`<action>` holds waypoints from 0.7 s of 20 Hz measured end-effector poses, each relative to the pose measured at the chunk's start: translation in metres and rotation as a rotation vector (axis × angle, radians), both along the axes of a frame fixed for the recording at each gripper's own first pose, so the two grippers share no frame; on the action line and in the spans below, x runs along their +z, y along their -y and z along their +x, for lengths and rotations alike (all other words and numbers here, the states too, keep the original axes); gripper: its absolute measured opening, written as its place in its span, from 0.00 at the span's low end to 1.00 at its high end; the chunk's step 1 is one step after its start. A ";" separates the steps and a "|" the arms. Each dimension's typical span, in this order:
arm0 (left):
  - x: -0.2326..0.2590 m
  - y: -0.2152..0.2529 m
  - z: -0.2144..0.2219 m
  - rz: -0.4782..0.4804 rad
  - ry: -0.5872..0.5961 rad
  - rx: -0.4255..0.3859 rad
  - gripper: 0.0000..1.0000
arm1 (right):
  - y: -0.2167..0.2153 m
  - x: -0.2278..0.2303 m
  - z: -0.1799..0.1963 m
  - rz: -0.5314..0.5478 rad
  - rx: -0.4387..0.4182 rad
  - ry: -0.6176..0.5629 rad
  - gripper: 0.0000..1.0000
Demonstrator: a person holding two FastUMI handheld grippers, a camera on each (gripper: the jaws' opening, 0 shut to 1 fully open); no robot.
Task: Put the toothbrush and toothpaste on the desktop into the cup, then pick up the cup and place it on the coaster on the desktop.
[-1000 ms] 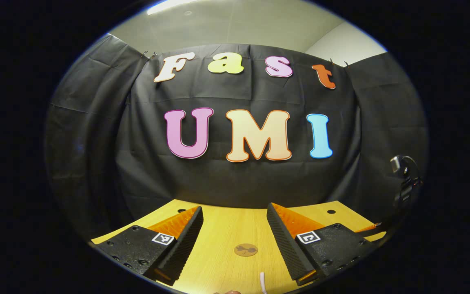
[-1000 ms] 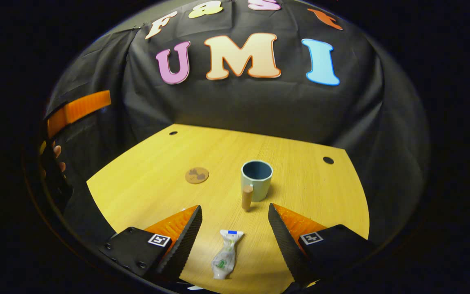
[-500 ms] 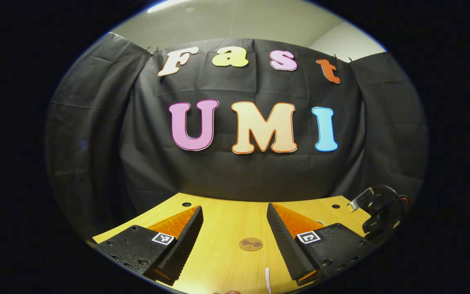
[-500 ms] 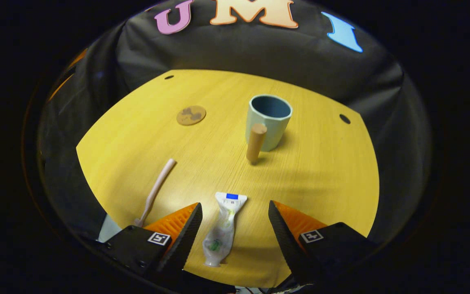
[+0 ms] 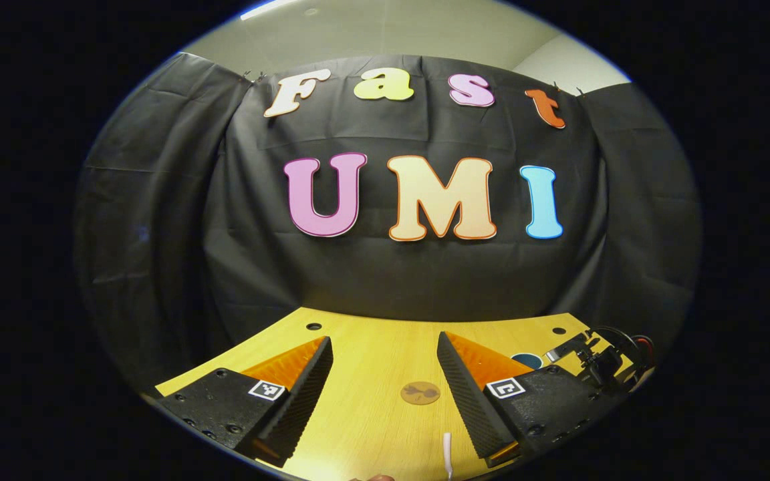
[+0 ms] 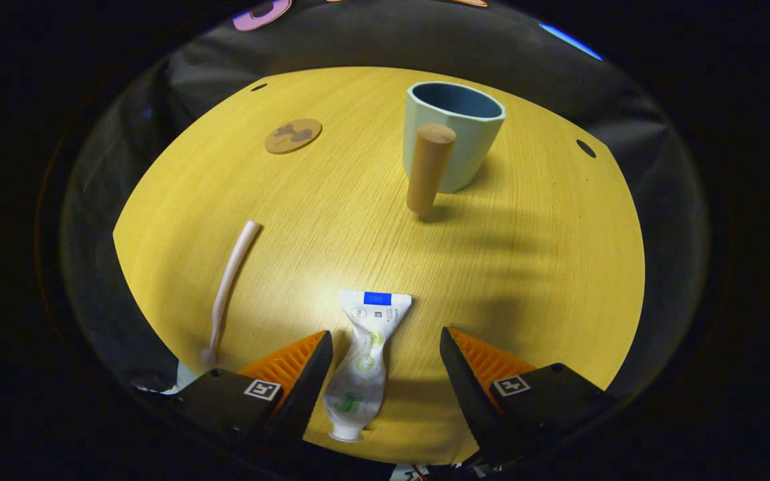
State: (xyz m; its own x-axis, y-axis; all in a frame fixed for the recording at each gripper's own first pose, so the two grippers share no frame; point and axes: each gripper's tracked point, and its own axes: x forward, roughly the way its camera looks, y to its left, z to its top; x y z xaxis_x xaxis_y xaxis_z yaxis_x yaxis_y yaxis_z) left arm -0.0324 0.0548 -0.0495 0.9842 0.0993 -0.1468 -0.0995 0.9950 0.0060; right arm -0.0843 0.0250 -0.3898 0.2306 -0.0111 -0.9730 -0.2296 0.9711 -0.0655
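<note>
Down low, the right gripper (image 6: 385,384) has its fingers wide apart, with the toothpaste (image 6: 363,361) lying flat on the desk (image 6: 532,267) between them. The pink toothbrush (image 6: 228,290) lies off to the left. Farther back stands the cup (image 6: 453,133) with its wooden handle (image 6: 429,168), and the coaster (image 6: 293,135) sits well apart. The left gripper (image 5: 385,391) is wide too, holding nothing.

Staged recording booth inside a plain room: black cloth wall (image 5: 385,280) draped behind a round-edged yellow wood table (image 6: 331,220) with small holes near its rim, pale ceiling (image 5: 385,33) with a light strip above the cloth.
</note>
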 end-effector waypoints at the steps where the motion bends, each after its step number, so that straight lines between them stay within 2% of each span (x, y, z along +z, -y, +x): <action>1: -0.004 0.000 0.000 0.002 -0.009 -0.001 0.93 | -0.002 -0.003 -0.002 0.002 0.004 -0.020 0.90; 2: -0.006 0.000 0.001 0.005 -0.016 -0.004 0.93 | -0.004 -0.006 -0.003 -0.007 0.007 -0.026 0.81; 8: -0.016 0.005 0.005 0.009 -0.040 -0.023 0.93 | -0.011 -0.008 -0.002 -0.008 0.016 -0.051 0.59; 9: -0.019 0.007 0.006 0.009 -0.047 -0.026 0.93 | -0.013 -0.009 -0.002 -0.012 0.032 -0.052 0.38; 11: -0.028 0.011 0.007 0.005 -0.067 -0.035 0.93 | -0.014 -0.009 -0.003 -0.007 0.048 -0.068 0.22; 12: -0.034 0.013 0.009 0.000 -0.081 -0.041 0.93 | -0.015 -0.007 -0.005 -0.002 0.037 -0.077 0.22; 13: -0.043 0.018 0.010 -0.008 -0.104 -0.051 0.93 | -0.015 -0.010 -0.004 0.002 0.047 -0.077 0.14; 14: -0.054 0.023 0.011 -0.019 -0.138 -0.067 0.93 | -0.015 -0.009 -0.005 0.003 0.038 -0.079 0.14</action>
